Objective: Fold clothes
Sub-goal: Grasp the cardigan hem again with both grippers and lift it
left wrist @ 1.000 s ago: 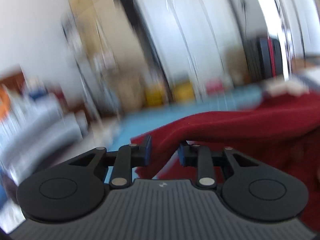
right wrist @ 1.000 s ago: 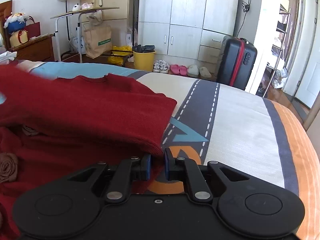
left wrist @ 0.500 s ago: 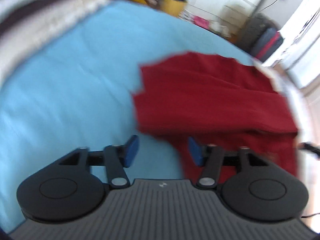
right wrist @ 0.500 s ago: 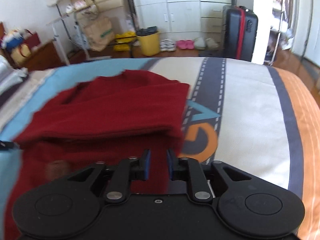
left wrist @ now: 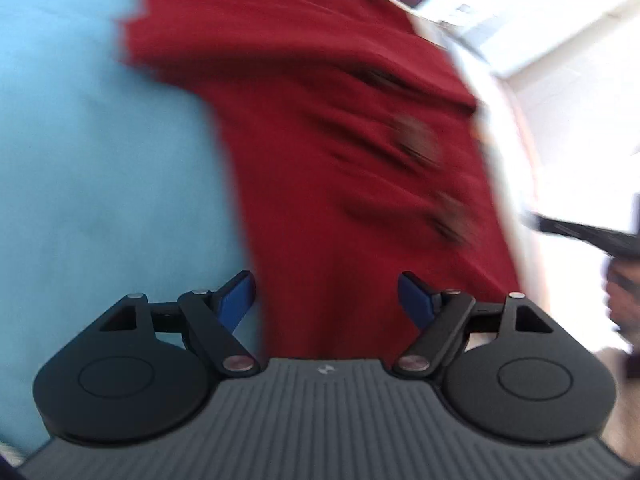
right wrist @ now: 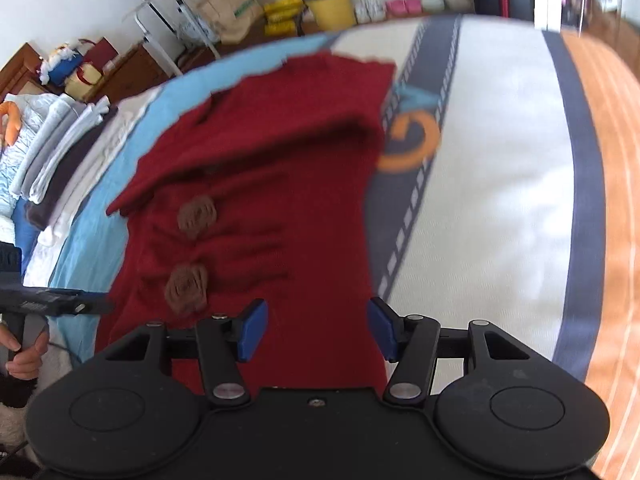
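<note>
Both grippers, left (left wrist: 326, 296) and right (right wrist: 318, 330), hang spread and empty over the red top (right wrist: 272, 184) (upper part folded) on the bed (right wrist: 500, 160)

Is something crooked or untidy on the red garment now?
The dark red knitted garment lies on the bed cover with its folded top flap slanted, not square, and creases beside two brown fabric rosettes. No damage shows.

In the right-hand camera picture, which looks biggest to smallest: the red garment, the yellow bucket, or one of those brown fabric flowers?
1. Dark red knitted garment.
2. and 3. Yellow plastic bucket and lower brown fabric rosette look alike; the bucket stands farther off, so unsure.
</note>
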`<move>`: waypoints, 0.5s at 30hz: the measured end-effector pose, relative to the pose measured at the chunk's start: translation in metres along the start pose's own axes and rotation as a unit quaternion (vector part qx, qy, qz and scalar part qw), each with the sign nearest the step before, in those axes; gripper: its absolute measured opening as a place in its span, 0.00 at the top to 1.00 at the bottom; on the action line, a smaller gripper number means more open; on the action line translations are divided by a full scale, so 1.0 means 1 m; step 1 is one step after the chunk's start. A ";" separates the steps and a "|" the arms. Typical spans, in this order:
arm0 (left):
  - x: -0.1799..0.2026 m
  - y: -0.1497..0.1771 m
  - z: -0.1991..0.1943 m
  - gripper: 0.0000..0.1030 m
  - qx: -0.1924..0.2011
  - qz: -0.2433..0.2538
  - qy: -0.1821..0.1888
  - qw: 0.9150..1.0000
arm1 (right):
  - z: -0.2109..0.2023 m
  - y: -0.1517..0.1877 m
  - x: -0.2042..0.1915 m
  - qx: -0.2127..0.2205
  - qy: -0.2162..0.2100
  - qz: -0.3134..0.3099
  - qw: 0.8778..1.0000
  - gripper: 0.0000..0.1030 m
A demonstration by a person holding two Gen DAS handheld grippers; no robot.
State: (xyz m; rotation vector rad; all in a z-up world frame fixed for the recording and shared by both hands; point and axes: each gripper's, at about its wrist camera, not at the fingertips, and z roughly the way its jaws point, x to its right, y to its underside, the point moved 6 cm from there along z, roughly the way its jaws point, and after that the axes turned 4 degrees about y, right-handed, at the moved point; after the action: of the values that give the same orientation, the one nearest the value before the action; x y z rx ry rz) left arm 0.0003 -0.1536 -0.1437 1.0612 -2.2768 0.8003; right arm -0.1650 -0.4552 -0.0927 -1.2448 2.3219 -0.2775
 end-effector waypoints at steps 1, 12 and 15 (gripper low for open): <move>0.006 0.007 0.004 0.25 -0.010 0.011 0.003 1.000 | 0.002 0.001 0.004 -0.005 0.002 0.002 1.000 0.41; -0.011 0.019 -0.012 0.20 0.038 0.012 -0.116 0.992 | 0.031 0.034 0.019 -0.091 -0.007 -0.036 0.995 0.38; -0.001 0.029 -0.005 0.18 0.016 0.034 -0.095 0.995 | 0.032 0.044 0.008 -0.112 -0.026 -0.062 0.991 0.32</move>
State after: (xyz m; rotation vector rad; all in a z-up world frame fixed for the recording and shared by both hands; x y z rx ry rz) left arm -0.0211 -0.1345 -0.1488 1.1222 -2.4777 0.7957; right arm -0.1838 -0.4353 -0.1402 -1.4893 2.2827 -0.0233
